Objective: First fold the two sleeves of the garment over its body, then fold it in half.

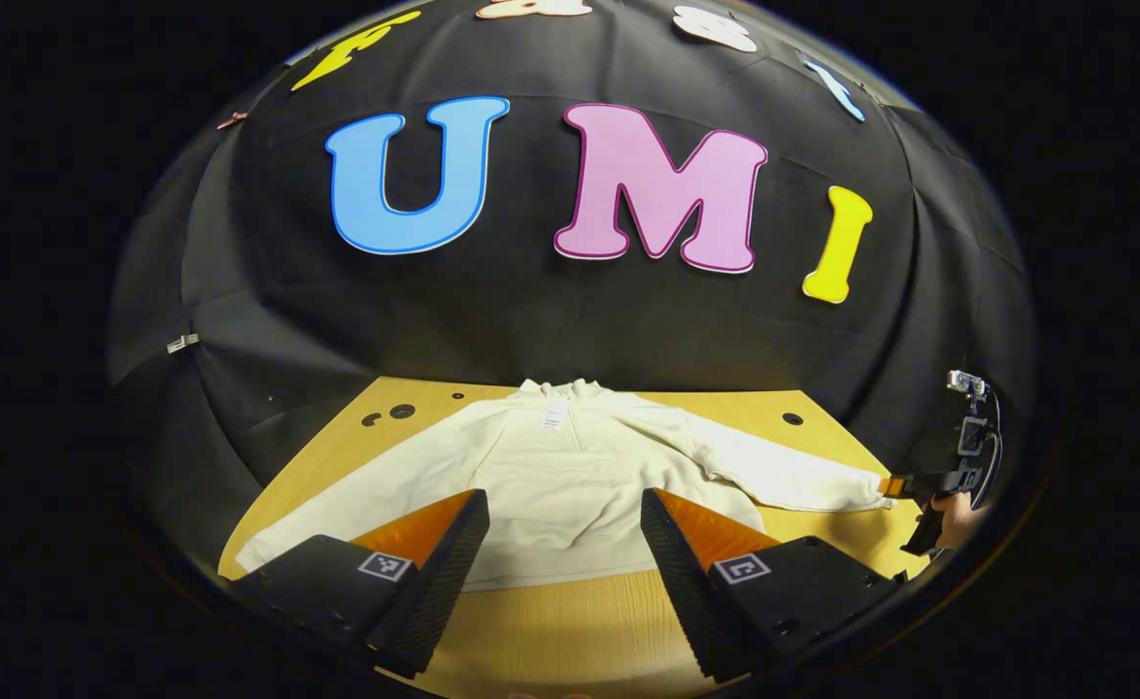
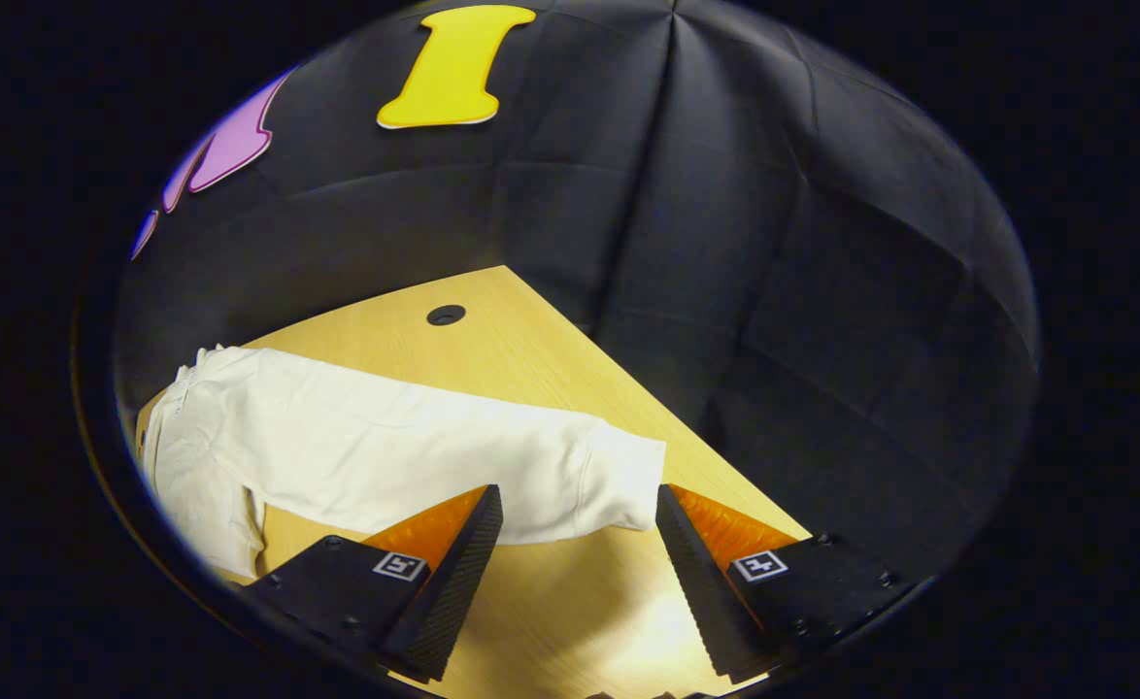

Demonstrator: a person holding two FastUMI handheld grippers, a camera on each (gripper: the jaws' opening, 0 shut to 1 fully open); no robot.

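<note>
**Both grippers open over a flat cream sweatshirt**

The left gripper [image 1: 564,524] hangs with its two fingers spread wide, nothing between them, above the near hem of the garment [image 1: 570,476]. In the left gripper view the fingers frame the lower body of the sweatshirt without touching it.

The right gripper [image 2: 578,519] is likewise wide open, its fingers set either side of the cuff end of the right sleeve [image 2: 415,456]; the cuff lies between the tips, and whether either tip touches the cloth cannot be told. In the left gripper view this same gripper appears at the far right [image 1: 905,485], held by a hand [image 1: 958,515], right at the sleeve's cuff.

The garment lies flat on the wooden table [image 1: 551,631], collar toward the far black wall, hem toward the near edge. Both sleeves are spread outward: the left sleeve [image 1: 356,495] slants to the near left, the right sleeve runs out to the right. Neither is folded over the body. A small white tag [image 1: 556,416] sits just below the collar.

Round holes [image 1: 402,412] mark the table's far corners.
</note>
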